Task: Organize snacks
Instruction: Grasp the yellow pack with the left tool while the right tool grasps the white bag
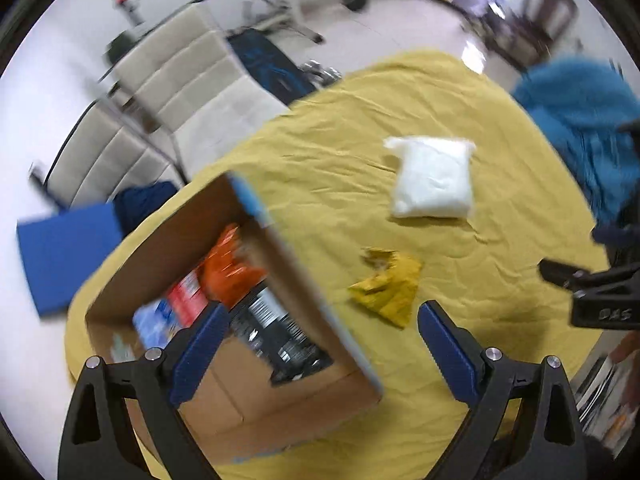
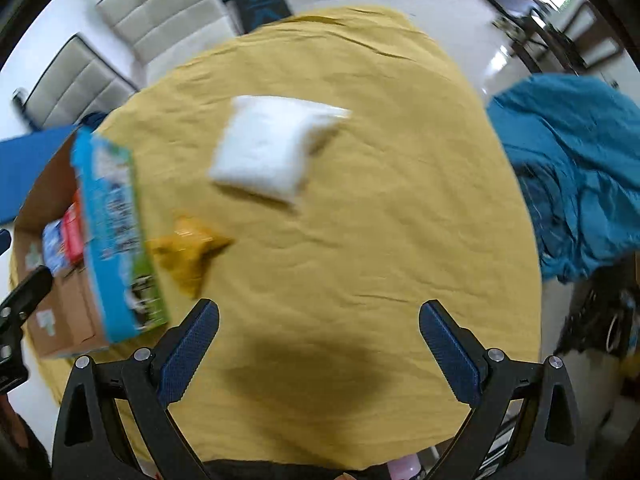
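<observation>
Beside box, seemingly yellow packet

"DAS" – embossed on right hand-held gripper body.

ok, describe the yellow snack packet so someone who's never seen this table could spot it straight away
Start at the table under the yellow cloth, with the open cardboard box at its left edge. Just right of the box lies the yellow packet, small and crumpled, nearly the cloth's colour. Its only loose neighbour, the white pouch, is bigger, puffy and lies farther back.
</observation>
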A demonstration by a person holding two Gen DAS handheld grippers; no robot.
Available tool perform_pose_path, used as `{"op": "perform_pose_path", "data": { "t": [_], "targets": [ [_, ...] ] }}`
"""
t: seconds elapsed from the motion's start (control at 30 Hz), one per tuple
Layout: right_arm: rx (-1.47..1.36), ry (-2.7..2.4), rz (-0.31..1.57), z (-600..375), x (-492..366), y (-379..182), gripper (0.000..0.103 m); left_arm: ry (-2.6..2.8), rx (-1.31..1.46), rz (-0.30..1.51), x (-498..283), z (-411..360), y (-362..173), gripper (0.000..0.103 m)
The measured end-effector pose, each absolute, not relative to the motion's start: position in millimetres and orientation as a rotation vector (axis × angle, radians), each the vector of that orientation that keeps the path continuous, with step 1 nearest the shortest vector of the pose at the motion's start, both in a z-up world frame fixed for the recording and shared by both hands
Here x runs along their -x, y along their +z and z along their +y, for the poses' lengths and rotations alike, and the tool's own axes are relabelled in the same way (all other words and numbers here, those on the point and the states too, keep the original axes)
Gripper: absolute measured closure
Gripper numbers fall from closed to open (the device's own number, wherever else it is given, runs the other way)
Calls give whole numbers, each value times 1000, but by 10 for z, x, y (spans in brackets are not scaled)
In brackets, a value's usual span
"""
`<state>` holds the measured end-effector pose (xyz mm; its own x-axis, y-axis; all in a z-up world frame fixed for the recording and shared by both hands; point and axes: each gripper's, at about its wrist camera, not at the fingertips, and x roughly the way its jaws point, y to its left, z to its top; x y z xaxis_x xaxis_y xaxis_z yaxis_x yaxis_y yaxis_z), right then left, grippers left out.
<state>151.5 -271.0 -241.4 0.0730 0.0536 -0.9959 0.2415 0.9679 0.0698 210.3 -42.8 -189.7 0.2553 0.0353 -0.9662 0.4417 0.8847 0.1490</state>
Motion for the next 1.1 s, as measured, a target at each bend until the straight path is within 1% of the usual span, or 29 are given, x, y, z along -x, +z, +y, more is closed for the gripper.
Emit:
{"op": "perform_pose_path", "data": {
  "t": [0.07, 0.23, 0.43, 0.47, 0.5, 0.53, 0.57, 0.6, 0.73, 0.83, 0.93, 1.1],
  "targets": [
    [-254, -170, 1507, -2913, -1504, -2509, 1, -327, -503, 1323, -2187, -675, -2079, 6],
    [-283, -202, 1531, -3283, -1485, -2712, 1, -383, -673, 1469, -2343, -1153, -2795, 6],
    [-293, -198, 1550, -3479, -1580, -2821, 1, -366, -793, 1615, -2409, -1339, -3567, 6],
    [-293, -193, 1552, -3488, -1615, -2830, 1, -362, -793, 1646, -2423, -1334, -3668, 12],
    [-296, -188, 1551, -3489, -1645, -2834, 1, -360, -783, 1676, -2441, -1320, -3760, 27],
    [-301, -181, 1550, -3486, -1686, -2835, 1, -350, -766, 1704, -2463, -1296, -3837, 39],
    [-307, -173, 1548, -3479, -1735, -2833, 1, -340, -749, 1723, -2486, -1272, -3880, 53],
    [-315, -165, 1543, -3472, -1789, -2829, 1, -325, -708, 1749, -2518, -1233, -3920, 62],
    [-396, -129, 1516, -3402, -2040, -2796, 1, -235, -529, 1764, -2679, -1053, -3909, 65],
    [-531, -96, 1519, -3307, -2323, -2903, 1, -155, -285, 1748, -2836, -828, -3822, 66],
    [-671, -54, 1576, -3129, -2665, -3170, 1, -105, -114, 1715, -2926, -704, -3746, 66],
    [-755, -97, 1658, -2844, -3043, -3568, 1, -44, 66, 1700, -2980, -576, -3745, 66]
  ]
}}
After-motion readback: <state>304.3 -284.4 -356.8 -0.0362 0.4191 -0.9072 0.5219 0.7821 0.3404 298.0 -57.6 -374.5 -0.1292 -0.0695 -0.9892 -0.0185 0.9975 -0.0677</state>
